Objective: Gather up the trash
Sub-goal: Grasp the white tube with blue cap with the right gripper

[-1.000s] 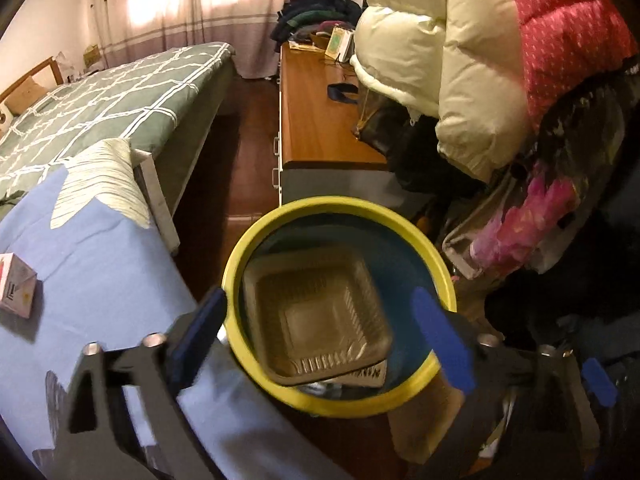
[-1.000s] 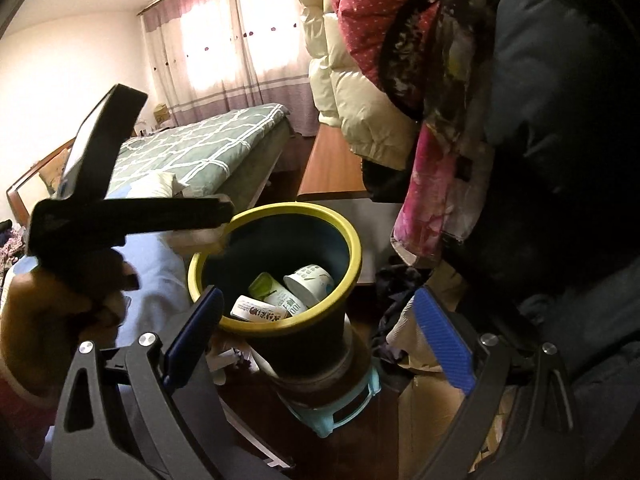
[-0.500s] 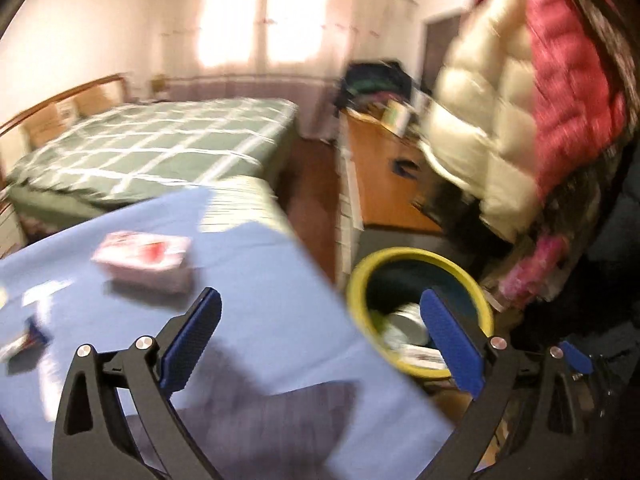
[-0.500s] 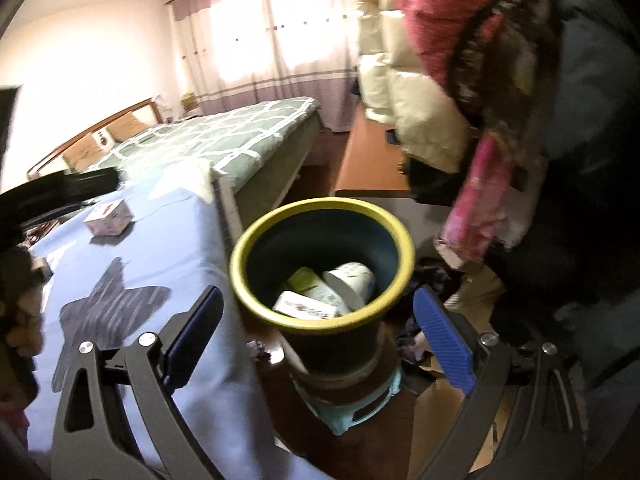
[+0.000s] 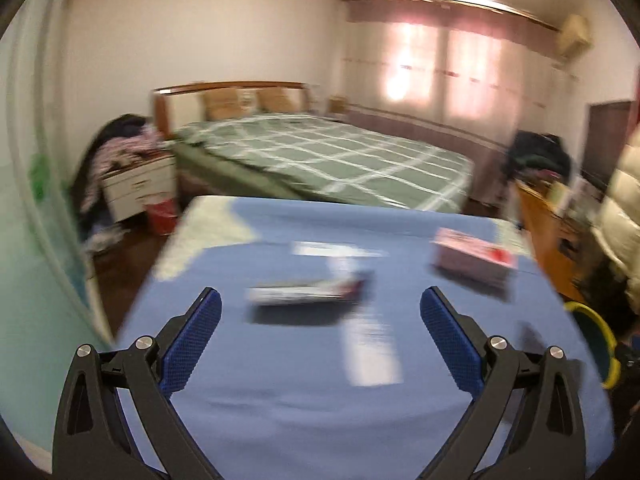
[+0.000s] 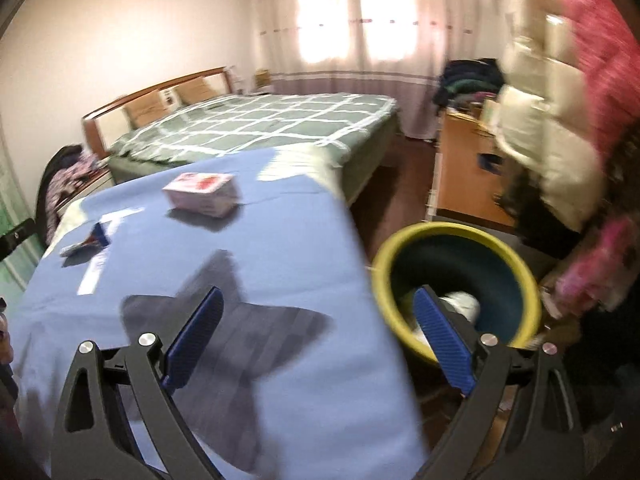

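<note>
Left wrist view: a blue cloth [image 5: 304,396] covers the table ahead. On it lie a flat wrapper [image 5: 306,296], blurred, just beyond the fingers, a pink box [image 5: 472,260] farther off to the right, and white paper strips [image 5: 370,354] beside the wrapper. The yellow rim of the bin [image 5: 596,344] shows at the table's right edge. Behind stand a green checked bed [image 5: 328,160], a white nightstand [image 5: 138,190] heaped with clothes, and a curtained window. The left gripper [image 5: 320,340] points slightly down over the cloth, jaws spread wide and having just been opening, with nothing between them. Nothing stands between it and the wrapper.

Right wrist view: the same cloth [image 6: 280,240] carries the pink box [image 6: 202,194] and the wrapper [image 6: 86,246] near its far left edge, well apart from each other. The bin [image 6: 520,276], dark inside, stands off the table's right side with a white cup [image 6: 464,304] and other scraps in it. Coats [image 6: 552,120] hang at right above a wooden cabinet [image 6: 460,168]. The right gripper [image 6: 320,338] tilts down over the table's corner, jaws wide apart and empty; its right finger [image 6: 442,340] overlaps the bin's mouth.
</note>
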A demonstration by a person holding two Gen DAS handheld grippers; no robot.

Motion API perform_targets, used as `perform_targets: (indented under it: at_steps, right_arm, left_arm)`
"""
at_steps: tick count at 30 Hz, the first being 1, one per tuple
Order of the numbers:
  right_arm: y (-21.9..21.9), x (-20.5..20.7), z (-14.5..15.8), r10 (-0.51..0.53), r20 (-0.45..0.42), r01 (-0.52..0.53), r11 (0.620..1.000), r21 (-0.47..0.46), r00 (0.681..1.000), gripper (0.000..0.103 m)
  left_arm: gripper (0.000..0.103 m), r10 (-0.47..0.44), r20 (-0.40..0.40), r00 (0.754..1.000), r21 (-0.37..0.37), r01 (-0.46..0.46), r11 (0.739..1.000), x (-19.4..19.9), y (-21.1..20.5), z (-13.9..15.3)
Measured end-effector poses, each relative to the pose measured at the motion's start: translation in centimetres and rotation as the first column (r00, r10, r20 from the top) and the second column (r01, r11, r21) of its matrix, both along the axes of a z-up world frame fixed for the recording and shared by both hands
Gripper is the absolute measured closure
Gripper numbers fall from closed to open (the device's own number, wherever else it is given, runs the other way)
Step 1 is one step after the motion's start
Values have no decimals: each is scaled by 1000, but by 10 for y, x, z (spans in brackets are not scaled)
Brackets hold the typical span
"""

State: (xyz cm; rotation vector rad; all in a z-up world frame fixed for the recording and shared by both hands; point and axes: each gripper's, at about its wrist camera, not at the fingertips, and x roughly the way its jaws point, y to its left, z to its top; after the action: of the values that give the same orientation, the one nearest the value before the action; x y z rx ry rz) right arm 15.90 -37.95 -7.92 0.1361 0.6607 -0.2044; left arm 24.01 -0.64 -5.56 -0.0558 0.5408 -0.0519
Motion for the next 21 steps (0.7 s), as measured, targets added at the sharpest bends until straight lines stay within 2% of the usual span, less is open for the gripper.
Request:
perform_targets:
  at_steps: [3,6,12,16,21]
  right_arm:
    - [32,26,3,64,-2,-64,998,-7,998,12]
    - [63,49,7,120,2,-120,993,-9,993,12]
    - [134,102,12,243,1,-243,970,-1,970,12]
    - [173,137,3,297,-39,-296,955,11,954,25]
    - [204,178,-17,325,-100,-320,945,64,941,36]
  left_arm:
    - [5,102,-2,995,9,-102,995,7,47,-11]
    - [5,158,-22,987,-13,-158,987,11,78,-19]
    - [5,246,-39,968,-14,-247,969,9,104,-29]
    - [5,290,-28,957,-9,-290,957,3,117,-31]
    - [5,309,-25,951,-22,-310,951,3,115,-29]
